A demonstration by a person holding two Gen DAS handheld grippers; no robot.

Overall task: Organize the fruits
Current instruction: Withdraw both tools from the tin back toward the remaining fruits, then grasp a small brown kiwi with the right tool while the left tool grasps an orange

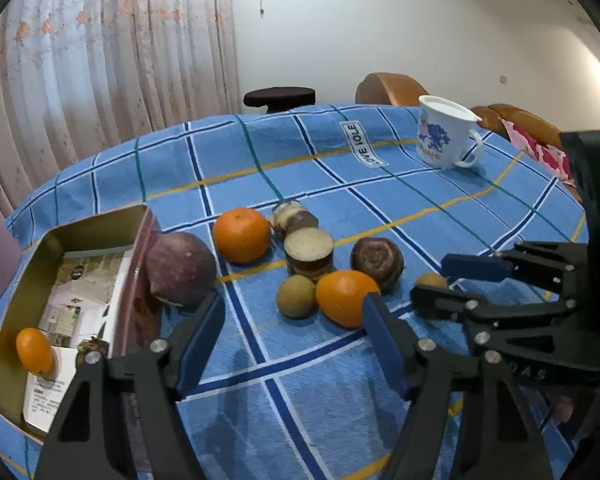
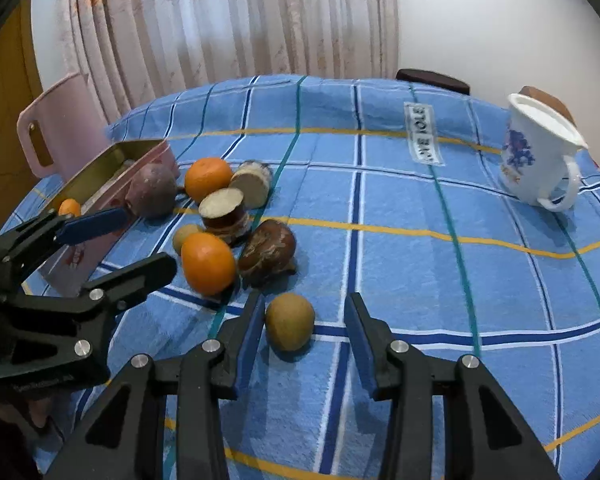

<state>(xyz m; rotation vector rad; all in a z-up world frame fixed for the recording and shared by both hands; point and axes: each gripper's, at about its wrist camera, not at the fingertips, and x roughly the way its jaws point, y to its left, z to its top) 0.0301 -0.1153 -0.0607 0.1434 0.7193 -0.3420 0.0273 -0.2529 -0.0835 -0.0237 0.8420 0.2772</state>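
Two sets of tongs are hovering low over my blue checked counter (image 2: 400,240): right tongs (image 2: 305,322) gaping around a small brown round fruit (image 2: 290,326), untouched; left tongs (image 1: 294,324) standing wide, empty. Beyond, oranges are sitting beside a gold tin box (image 1: 96,232).

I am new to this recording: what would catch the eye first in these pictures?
A cluster of fruits on the blue checked tablecloth, with two bright oranges, beside an open tin at the left that holds one small orange. A white mug stands apart at the far right. The right gripper is open around a small brown fruit.
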